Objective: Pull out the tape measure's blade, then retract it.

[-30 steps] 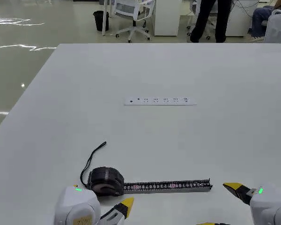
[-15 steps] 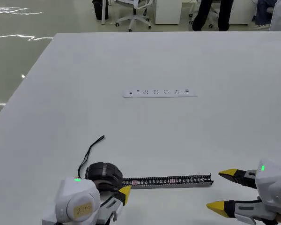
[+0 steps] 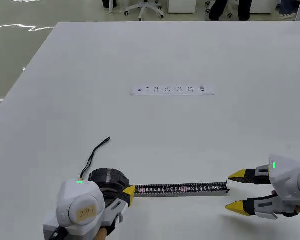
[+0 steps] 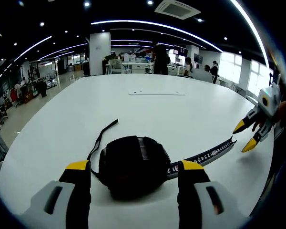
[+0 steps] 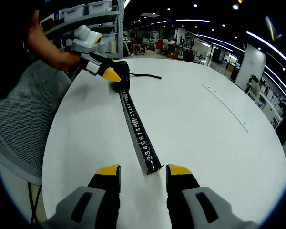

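The left tongs (image 4: 134, 166) are held spread around the tape measure (image 3: 109, 179) near the table's (image 3: 190, 135) near edge; the right tongs (image 5: 144, 169) are spread at the blade's (image 3: 180, 189) tip.

Near edge of the white desk (image 3: 215, 135): a round black tape-measure case (image 3: 110, 179) and its extended dark graduated blade (image 3: 182, 188) lie in one line across it, an obstacle at surface level. A thin black wrist strap (image 3: 94, 156) trails from the case toward the far left. The left gripper (image 4: 135, 167) has its fingers (image 4: 78, 177) apart, flanking the case. The right gripper (image 5: 144, 170) stands spread at the blade's tip. Beyond the blade, open desk runs to a flat white power strip (image 3: 172, 90), well apart. Open surface lies on either side of that strip.
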`<act>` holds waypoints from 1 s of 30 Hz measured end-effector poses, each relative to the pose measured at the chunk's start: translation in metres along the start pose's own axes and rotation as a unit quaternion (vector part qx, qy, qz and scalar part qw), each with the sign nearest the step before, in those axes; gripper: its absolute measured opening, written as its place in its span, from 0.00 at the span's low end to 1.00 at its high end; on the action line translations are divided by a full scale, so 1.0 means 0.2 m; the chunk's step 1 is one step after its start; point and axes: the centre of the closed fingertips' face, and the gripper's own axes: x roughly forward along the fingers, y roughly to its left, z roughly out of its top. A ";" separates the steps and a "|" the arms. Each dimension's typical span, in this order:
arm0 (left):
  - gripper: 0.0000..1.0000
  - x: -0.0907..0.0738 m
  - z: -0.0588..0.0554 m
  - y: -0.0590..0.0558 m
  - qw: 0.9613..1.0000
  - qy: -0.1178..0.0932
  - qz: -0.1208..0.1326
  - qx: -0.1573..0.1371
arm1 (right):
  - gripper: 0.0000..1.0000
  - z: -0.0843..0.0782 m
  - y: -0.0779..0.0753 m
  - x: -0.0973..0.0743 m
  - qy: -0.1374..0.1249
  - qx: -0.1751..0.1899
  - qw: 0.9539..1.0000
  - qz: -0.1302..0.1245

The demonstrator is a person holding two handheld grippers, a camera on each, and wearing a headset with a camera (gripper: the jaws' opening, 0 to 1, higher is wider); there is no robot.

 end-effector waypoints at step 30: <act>0.66 0.04 -0.04 -0.01 0.999 -0.002 0.019 -0.032 | 0.15 -0.03 -0.02 0.07 -0.013 -0.058 0.996 0.066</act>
